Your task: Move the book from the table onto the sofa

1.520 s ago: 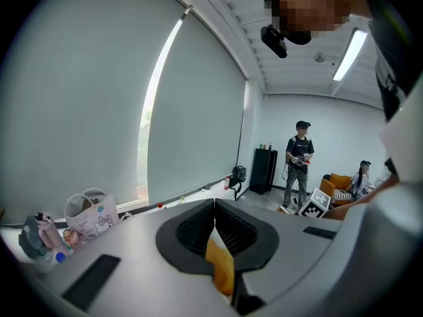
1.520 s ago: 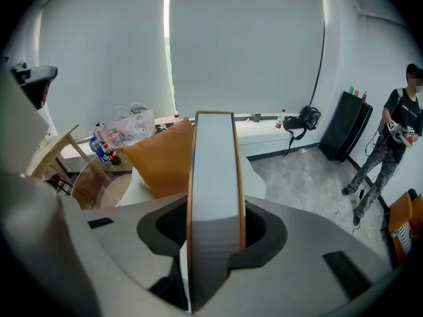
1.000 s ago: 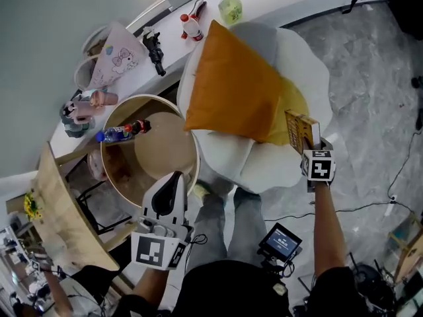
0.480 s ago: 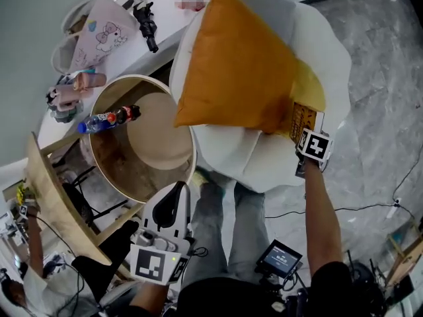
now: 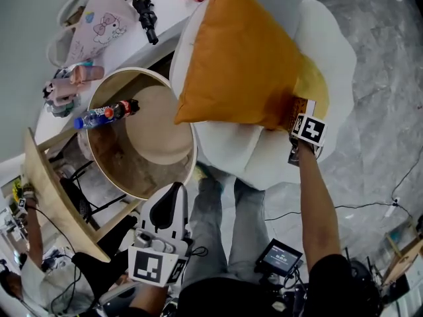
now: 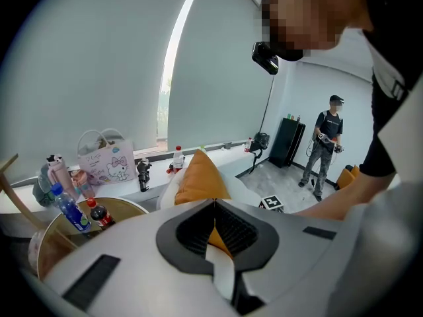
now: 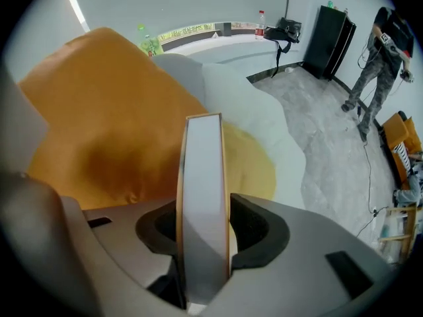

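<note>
The book [image 5: 302, 106], thin with an orange patterned cover, stands on edge on the white sofa [image 5: 264, 157], against the lower right corner of the big orange cushion [image 5: 238, 65]. My right gripper [image 5: 301, 120] points steeply down over it. In the right gripper view the book's white page edge [image 7: 203, 190] fills the gap of the right gripper [image 7: 203, 238], and both pads lie against its covers. Those jaws have just been opening a little with the book still between them. My left gripper [image 5: 173, 191] hangs low near my legs, shut and empty [image 6: 215, 207].
A round wooden table [image 5: 155, 134] left of the sofa holds two bottles [image 5: 106, 113]. A wooden chair [image 5: 49, 197] stands at its left. On the ledge behind are a pink bag [image 5: 92, 25] and small items. A yellow cushion [image 5: 316, 84] lies behind the book. Another person [image 6: 327, 144] stands far off.
My right gripper has come down with the book from above the sofa's front to the seat beside the orange cushion. My left gripper has sunk lower at the near left.
</note>
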Demonstrator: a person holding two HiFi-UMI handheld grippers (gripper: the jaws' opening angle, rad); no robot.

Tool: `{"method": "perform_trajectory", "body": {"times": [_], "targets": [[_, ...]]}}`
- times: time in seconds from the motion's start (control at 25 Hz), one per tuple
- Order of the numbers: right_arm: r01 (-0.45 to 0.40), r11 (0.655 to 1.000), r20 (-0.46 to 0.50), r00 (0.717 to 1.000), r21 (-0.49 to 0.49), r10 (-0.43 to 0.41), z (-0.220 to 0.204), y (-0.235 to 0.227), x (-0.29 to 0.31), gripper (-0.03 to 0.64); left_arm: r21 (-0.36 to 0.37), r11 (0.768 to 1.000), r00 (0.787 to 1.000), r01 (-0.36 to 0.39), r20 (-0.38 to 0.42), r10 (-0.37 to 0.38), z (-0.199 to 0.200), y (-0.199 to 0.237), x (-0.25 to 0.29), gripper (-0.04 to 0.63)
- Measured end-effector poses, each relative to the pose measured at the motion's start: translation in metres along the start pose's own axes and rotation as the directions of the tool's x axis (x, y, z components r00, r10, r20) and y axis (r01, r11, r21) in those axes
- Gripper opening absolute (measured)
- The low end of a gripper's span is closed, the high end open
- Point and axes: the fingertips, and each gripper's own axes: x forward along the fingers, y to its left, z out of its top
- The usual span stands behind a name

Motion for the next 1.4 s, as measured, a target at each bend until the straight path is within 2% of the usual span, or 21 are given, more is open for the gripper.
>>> {"method": "perform_trajectory", "body": {"times": [0.24, 0.56, 0.8, 1.04, 1.2, 1.4], "targets": [[-0.048, 0.999, 0.012, 0.999, -0.007, 0.048, 0.001, 0.007, -0.012, 0.227, -0.005, 1.000, 1.000, 0.001, 0.008, -0.001, 0.005, 0.000, -0.008, 0.014], [-0.068, 0.998, 0.035, 0.997, -0.015, 0.068, 0.003, 0.010, -0.038, 0.235, 0.015, 1.000, 0.999, 0.020, 0.034, -0.020, 0.018, -0.005, -0.017, 0.014], [-0.078, 0.995, 0.060, 0.995, -0.067, 0.082, 0.014, 0.013, -0.080, 0.234, 0.061, 0.998, 0.996, 0.024, 0.090, -0.029, 0.051, -0.009, -0.031, 0.014], [-0.086, 0.987, 0.107, 0.989, -0.137, 0.101, 0.032, 0.008, -0.147, 0.233, 0.101, 0.994, 0.978, 0.044, 0.198, -0.063, 0.103, -0.024, -0.057, 0.014], [-0.116, 0.975, 0.188, 0.970, -0.189, 0.152, 0.054, 0.009, -0.206, 0.233, 0.136, 0.989, 0.969, 0.052, 0.231, -0.082, 0.124, -0.031, -0.073, 0.014], [-0.173, 0.941, 0.308, 0.914, -0.291, 0.264, 0.079, 0.022, -0.290, 0.232, 0.161, 0.986, 0.949, 0.051, 0.301, -0.098, 0.153, -0.035, -0.094, 0.014]]}}
